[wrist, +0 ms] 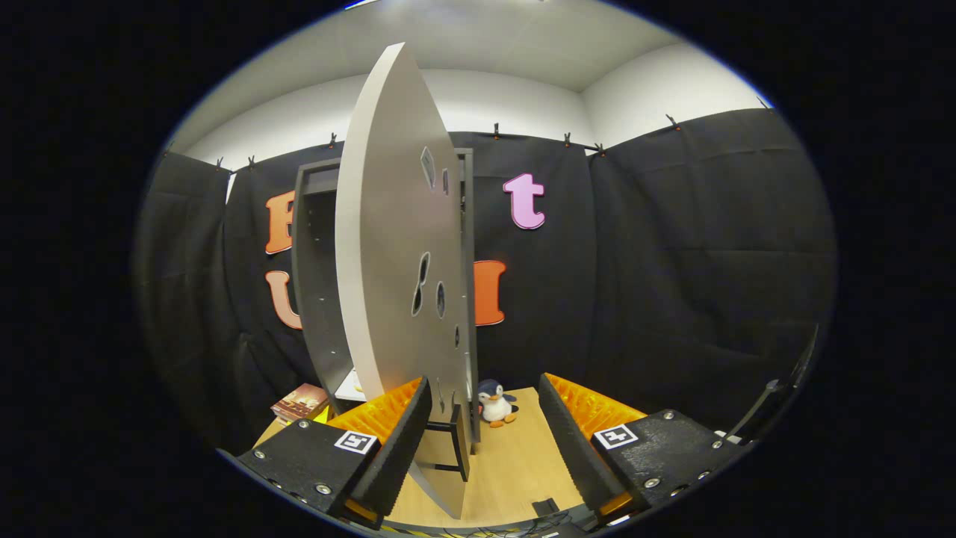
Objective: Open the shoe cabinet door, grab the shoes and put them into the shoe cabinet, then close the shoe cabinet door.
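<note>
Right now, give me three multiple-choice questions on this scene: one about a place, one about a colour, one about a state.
1. Where is the small plush penguin?
A. on the wooden floor by the cabinet's base
B. inside the cabinet
C. between the tongs

2. What colour is the tall flat cabinet door?
A. red
B. light grey
C. green

3. How does the door stand?
A. shut
B. lying flat
C. swung open

Answers: 1 A, it sits on the floor beyond the tongs. 2 B, its panel is pale grey. 3 C, its edge faces the open tongs, and the dark cabinet interior shows behind.
</note>
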